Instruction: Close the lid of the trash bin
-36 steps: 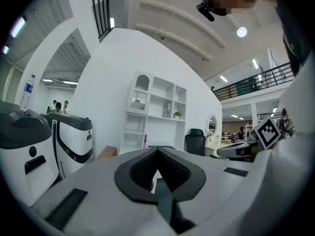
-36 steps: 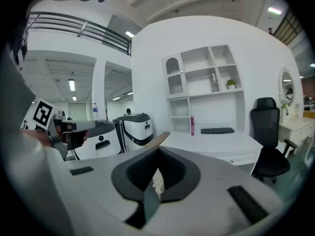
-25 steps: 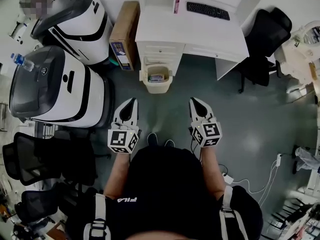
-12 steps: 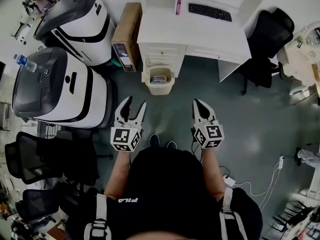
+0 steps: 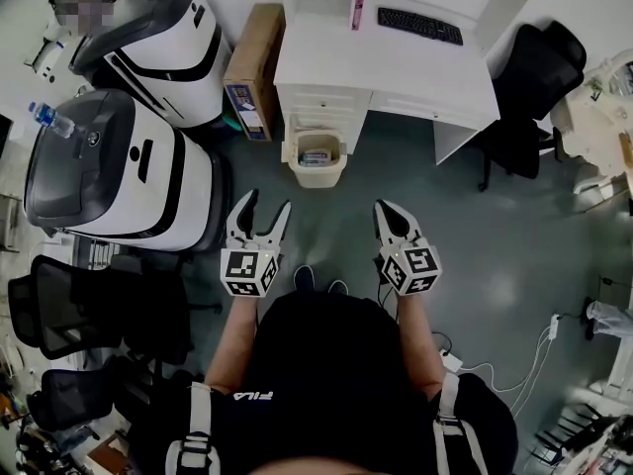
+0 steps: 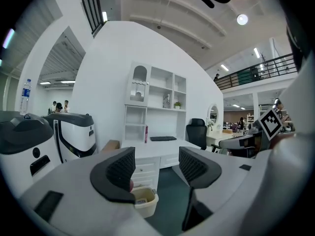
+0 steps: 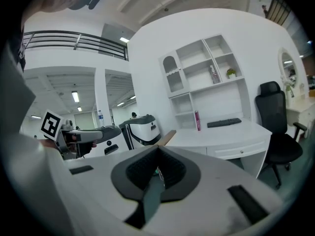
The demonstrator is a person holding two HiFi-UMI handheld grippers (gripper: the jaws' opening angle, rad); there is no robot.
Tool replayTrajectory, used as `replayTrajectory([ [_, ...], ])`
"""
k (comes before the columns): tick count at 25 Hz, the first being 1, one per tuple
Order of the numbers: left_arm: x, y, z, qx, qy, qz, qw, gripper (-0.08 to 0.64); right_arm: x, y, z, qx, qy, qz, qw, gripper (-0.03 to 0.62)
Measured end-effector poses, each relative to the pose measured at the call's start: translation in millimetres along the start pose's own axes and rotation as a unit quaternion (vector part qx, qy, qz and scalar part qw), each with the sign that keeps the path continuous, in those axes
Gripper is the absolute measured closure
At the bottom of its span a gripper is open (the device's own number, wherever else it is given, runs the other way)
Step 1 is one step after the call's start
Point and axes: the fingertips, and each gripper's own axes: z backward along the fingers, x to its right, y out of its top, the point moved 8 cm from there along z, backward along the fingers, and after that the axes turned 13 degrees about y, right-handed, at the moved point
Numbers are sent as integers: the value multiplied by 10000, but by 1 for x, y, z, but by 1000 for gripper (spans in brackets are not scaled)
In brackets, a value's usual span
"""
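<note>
Now the left gripper (image 5: 265,207) has just been opening its jaws, and they stand spread wide with nothing between them. Over on the other side, the right gripper (image 5: 384,210) has its jaws pressed together, empty. Both hang in front of the person above the dark floor (image 5: 514,236), level with each other and well apart.

The trash bin (image 5: 318,174), small and beige, sits on the floor ahead of the grippers, right against the drawers of the white desk (image 5: 396,62). Its top is open and something lies inside. Neither gripper touches it.

On the desk lies a black keyboard (image 5: 419,25). A cardboard box (image 5: 250,67) leans at the desk's left, and a black office chair (image 5: 529,77) stands at its right.
</note>
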Motion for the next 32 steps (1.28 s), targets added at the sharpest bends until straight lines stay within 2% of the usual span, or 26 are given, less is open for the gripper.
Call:
replayTrajectory([
  [4, 4, -1, -1, -33, 27, 34, 10000, 225, 3, 1, 3, -13, 62, -13, 10000, 589],
  [17, 30, -26, 22, -202, 45, 221, 9995, 225, 21, -21, 35, 85, 139, -233, 9996, 589],
  [20, 29, -31, 19, -301, -8, 139, 9995, 225, 20, -28, 38, 46, 161, -296, 9994, 589],
  [25, 29, -35, -7, -415, -122, 124, 9990, 227, 38, -29, 34, 19, 40, -346, 9994, 588],
  [32, 14, -37, -67, -460, -311, 235, 9982, 227, 61, -18, -1, -34, -101, -238, 9997, 589],
])
